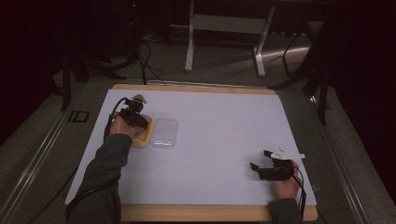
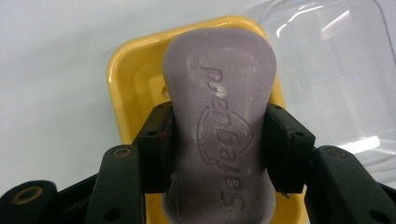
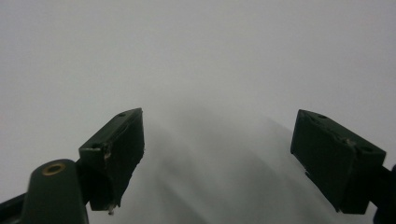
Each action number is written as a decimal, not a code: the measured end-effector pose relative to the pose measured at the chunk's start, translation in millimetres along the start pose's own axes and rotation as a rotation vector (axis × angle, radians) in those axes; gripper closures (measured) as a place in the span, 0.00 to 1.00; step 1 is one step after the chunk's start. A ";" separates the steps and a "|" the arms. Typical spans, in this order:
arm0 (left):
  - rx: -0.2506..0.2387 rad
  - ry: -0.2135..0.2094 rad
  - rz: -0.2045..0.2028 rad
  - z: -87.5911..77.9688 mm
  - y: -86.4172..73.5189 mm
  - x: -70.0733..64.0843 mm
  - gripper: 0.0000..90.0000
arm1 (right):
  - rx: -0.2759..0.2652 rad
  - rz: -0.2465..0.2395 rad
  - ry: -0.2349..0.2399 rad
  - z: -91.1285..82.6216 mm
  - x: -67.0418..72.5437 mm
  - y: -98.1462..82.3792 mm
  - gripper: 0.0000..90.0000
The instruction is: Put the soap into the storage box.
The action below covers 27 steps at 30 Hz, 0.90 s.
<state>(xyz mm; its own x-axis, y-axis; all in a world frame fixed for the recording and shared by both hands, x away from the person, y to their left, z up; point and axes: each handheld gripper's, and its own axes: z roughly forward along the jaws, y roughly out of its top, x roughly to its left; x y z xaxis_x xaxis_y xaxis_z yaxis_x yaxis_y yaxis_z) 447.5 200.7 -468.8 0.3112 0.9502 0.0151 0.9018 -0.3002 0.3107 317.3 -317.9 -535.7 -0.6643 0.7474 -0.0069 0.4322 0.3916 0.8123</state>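
Soap sits clamped between the jaws of your left gripper, a pale purple-grey bar with raised lettering on its top face, its waist pinched by the two black pads. It lies over a yellow soap dish, whose rim curves around the far end of the bar; whether the bar rests on the dish floor or hangs just above it, you cannot tell from the left gripper view. Just beside the dish, on the side away from the table's left edge, lies a clear plastic lid, touching or nearly touching the yellow rim.

From the high view your left gripper is over the dish at the left part of the white sheet, with the clear lid next to it. Your left hand wraps the gripper body, sleeve running back to the near edge.

Your right gripper is well apart from all this, near the right front of the sheet, held in your right hand. Its jaws stand wide apart with nothing between them, as the right gripper view confirms: two pads over bare white surface.

The sheet covers a wooden table, its edge showing along the near and far sides.
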 end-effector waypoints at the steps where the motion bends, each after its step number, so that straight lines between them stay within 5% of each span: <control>1: -0.002 0.001 -0.004 0.8 -0.4 0.3 0.55 | 0.000 0.000 0.000 0.0 0.0 0.0 0.19; 27: 0.017 -0.008 -0.032 13.9 -7.9 8.6 0.55 | 0.001 -0.005 -0.003 0.2 0.3 0.1 0.19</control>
<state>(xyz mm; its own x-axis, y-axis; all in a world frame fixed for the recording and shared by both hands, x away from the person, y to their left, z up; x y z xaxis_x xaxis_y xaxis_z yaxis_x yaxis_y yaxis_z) 447.2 210.1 -484.4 0.2843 0.9587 -0.0023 0.9165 -0.2710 0.2944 317.2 -317.5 -535.8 -0.6644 0.7472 -0.0124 0.4301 0.3958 0.8114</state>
